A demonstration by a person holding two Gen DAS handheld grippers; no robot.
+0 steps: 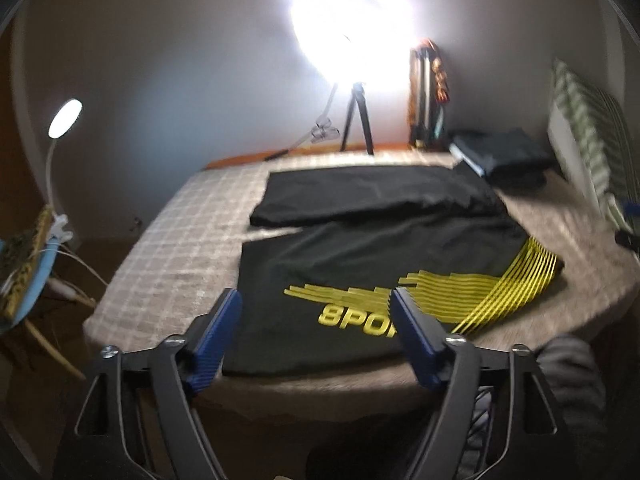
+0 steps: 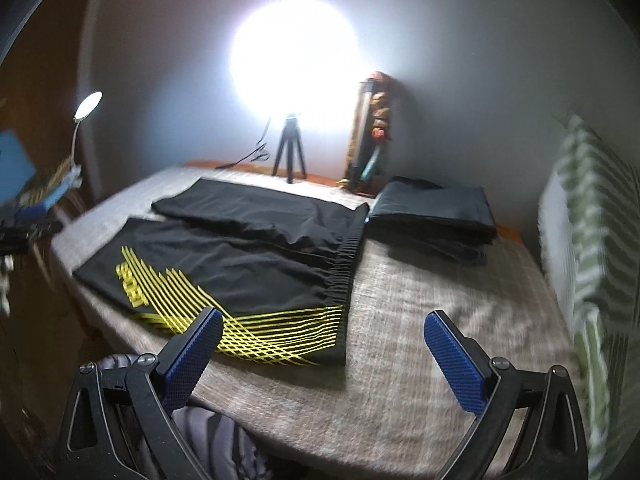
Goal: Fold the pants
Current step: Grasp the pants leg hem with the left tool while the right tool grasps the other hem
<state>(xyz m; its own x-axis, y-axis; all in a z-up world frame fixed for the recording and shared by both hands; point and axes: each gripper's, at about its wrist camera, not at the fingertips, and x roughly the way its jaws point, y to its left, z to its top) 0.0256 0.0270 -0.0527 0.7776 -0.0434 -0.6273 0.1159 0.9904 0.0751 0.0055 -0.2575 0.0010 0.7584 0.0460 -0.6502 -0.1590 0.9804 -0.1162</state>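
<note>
Black pants [image 1: 360,248] with yellow stripes and yellow lettering lie spread flat on a beige checked bed [image 1: 168,248]. Both legs point away to the left and the elastic waistband [image 2: 350,256] is on the right. My left gripper [image 1: 316,300] is open and empty, hovering above the near leg's hem end. My right gripper [image 2: 322,320] is open and empty, hovering above the near waistband corner of the pants [image 2: 248,256]. Neither gripper touches the cloth.
A stack of folded dark clothes [image 2: 432,212] lies at the back right of the bed [image 2: 440,320]. A ring light on a tripod [image 2: 290,152] stands at the far edge. A green striped pillow [image 2: 592,216] leans at the right. A desk lamp [image 1: 64,120] and chair stand left.
</note>
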